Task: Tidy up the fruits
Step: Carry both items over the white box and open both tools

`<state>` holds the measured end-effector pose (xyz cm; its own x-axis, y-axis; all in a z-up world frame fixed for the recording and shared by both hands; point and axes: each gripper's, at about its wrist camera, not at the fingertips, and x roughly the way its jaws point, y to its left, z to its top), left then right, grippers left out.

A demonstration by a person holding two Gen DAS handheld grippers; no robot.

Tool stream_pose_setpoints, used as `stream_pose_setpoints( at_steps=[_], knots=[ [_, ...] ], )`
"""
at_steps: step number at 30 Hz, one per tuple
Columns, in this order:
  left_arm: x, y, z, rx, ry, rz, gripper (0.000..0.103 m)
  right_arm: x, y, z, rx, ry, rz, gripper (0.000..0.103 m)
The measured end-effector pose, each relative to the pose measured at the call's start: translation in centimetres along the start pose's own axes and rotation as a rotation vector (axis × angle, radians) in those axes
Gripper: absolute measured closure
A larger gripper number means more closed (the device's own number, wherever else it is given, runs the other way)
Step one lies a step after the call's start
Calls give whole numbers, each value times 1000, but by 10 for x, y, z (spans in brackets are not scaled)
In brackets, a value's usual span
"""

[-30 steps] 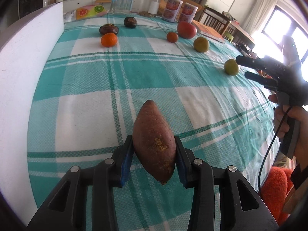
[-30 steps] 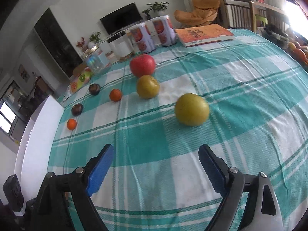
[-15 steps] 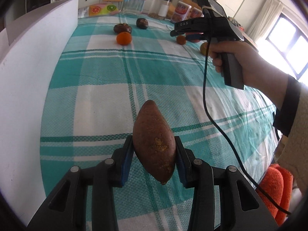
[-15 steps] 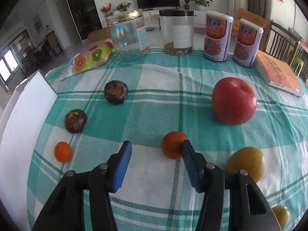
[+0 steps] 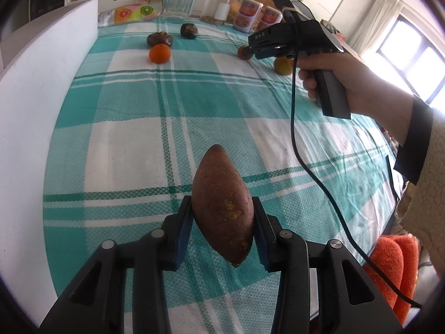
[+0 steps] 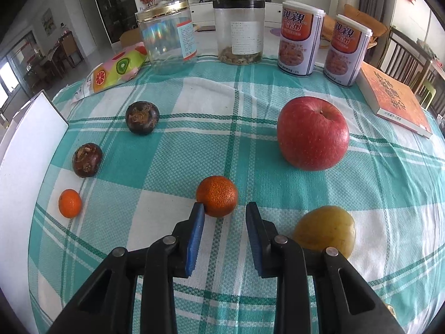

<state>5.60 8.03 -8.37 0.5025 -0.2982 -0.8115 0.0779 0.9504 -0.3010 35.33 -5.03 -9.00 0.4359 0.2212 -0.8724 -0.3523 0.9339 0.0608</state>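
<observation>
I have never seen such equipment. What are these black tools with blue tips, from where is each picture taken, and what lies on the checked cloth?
They are hand-held grippers, one in each of a person's hands, each with a camera looking along its two fingers. The left gripper is shut on a sweet potato; its view also shows the right gripper in the person's hand. In the right view, the right gripper is open, just short of a small orange. On the tablecloth also lie a red apple, a yellow-green fruit, another small orange and two dark round fruits.
</observation>
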Motion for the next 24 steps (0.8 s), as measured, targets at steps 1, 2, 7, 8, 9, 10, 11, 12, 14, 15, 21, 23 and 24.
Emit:
stream_pose_setpoints(
  at_steps=[1, 2, 7, 8, 9, 10, 11, 12, 14, 15, 21, 23, 24],
  knots=[
    [0, -1, 1, 2, 1, 2, 62, 4, 2, 3, -5, 10, 0, 72],
    [1, -1, 2, 3, 3, 3, 62, 9, 5, 5, -7, 25, 1, 72],
    [-6, 2, 5, -17, -9, -16, 62, -2, 10, 2, 24, -36, 61, 75],
    [-10, 3, 6, -30, -12, -29, 62, -10, 10, -1, 40, -57, 94, 75],
    [-15, 5, 8, -49, -14, -51, 62, -20, 12, -6, 54, -72, 130, 75],
    [-22, 7, 9, -71, -17, -79, 62, -30, 17, -11, 62, -78, 169, 75],
    [-32, 9, 11, -94, -23, -111, 62, -40, 25, -17, 60, -79, 211, 75],
    [-45, 11, 13, -115, -34, -145, 62, -52, 37, -23, 50, -79, 254, 75],
    [-77, 17, 15, -141, -75, -194, 62, -78, 70, -35, 10, -81, 362, 75],
    [-94, 22, 16, -151, -103, -200, 62, -91, 90, -41, -15, -84, 414, 75],
    [-184, 86, 4, -255, -276, -13, 62, -151, 228, -79, -177, -57, 721, 74],
    [-197, 114, -6, -299, -295, 116, 62, -164, 272, -95, -252, -31, 781, 74],
    [-199, 129, -12, -327, -292, 178, 62, -167, 293, -105, -289, -13, 796, 74]
  ],
)
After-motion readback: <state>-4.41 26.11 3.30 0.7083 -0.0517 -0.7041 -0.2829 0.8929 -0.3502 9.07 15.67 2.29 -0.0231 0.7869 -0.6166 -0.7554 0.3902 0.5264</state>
